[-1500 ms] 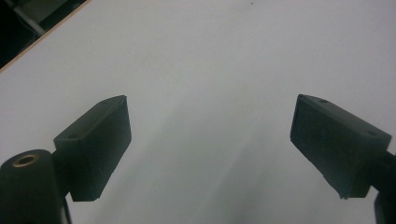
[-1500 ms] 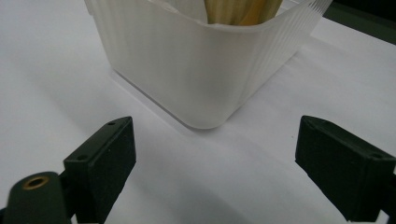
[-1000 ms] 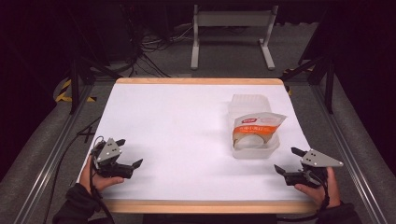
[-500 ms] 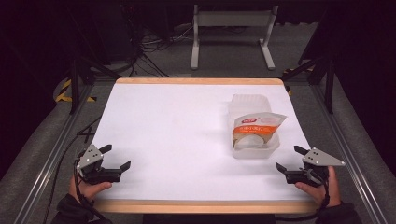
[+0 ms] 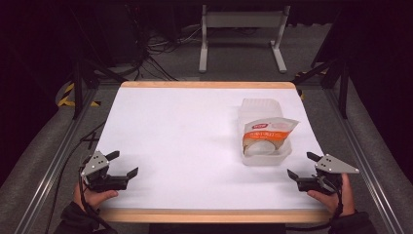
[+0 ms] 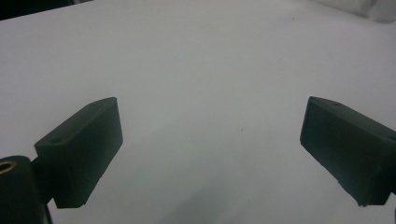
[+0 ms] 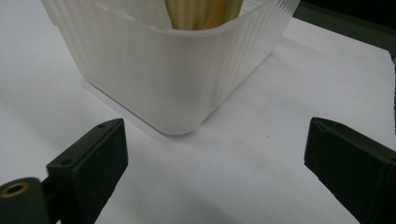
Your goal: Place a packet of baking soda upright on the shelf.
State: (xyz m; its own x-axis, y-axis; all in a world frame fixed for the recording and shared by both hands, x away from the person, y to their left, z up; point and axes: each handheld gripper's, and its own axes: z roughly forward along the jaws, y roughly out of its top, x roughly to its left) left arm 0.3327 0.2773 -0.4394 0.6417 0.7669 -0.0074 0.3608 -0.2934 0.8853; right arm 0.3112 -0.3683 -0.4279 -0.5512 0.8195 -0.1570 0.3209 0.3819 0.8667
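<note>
Here the high view gives the whole layout: a white surface (image 5: pixel 195 146) with a wooden edge, the left claw (image 5: pixel 120 165) near its front left corner and the right claw (image 5: pixel 302 168) near its front right corner, each held in a hand that comes in from below. A clear plastic container (image 5: pixel 265 157) stands on the right half of the surface, and a snack bag (image 5: pixel 267 135) with an orange label sits inside it, its top rising above the rim. Another clear plastic piece lies just behind the container, touching it – what it is I cannot tell.

The right gripper view shows what the high view cannot: the ribbed, milky wall of the container (image 7: pixel 173 70) seen from close and low, with its rounded corner turned toward the right claw (image 7: pixel 215 154). The jaws are wide apart and hold nothing; the container is near in front of them but not between them, and they do not touch it.

The left gripper view shows the left claw (image 6: pixel 210 144) also wide apart, with bare white surface (image 6: pixel 201 70) between and ahead of the jaws – it grips nothing. The container is well apart from this claw, across the surface.
</note>
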